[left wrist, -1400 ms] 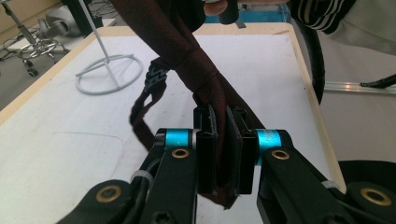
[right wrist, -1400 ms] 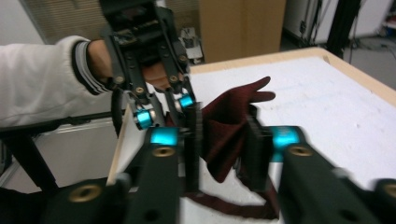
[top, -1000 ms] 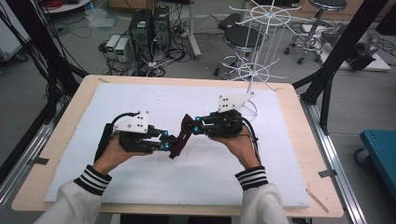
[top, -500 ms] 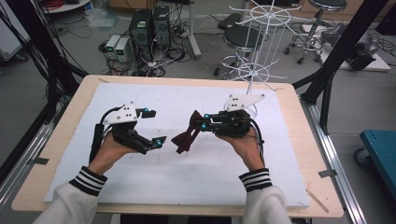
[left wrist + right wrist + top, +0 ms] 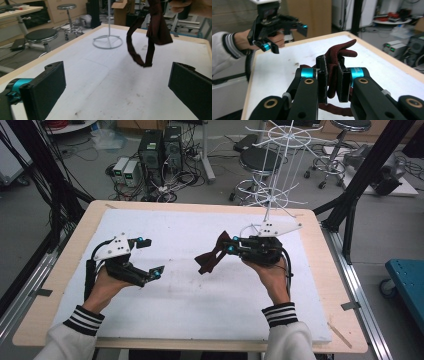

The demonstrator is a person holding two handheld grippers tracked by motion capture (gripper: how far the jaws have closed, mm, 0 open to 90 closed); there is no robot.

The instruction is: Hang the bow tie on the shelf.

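A dark red cloth piece with a thin strap hangs above the white mat, pinched at one end by my right gripper, which is shut on it. In the right gripper view the fabric is squeezed between the two pads of the right gripper. My left gripper is off to the left of the cloth, apart from it; its jaws have just been opening and stand wide with nothing between them. From the left gripper, the cloth dangles ahead with its strap looping down. The left gripper also appears across the mat.
A white foam mat covers the wooden table. A white wire rack stands at the back right; its ring base rests on the mat. Stools, computer cases and cables sit on the floor beyond.
The left gripper let go of the cloth, opened wide and drew away to the left. The right gripper moved slightly right, keeping the cloth in its grip.
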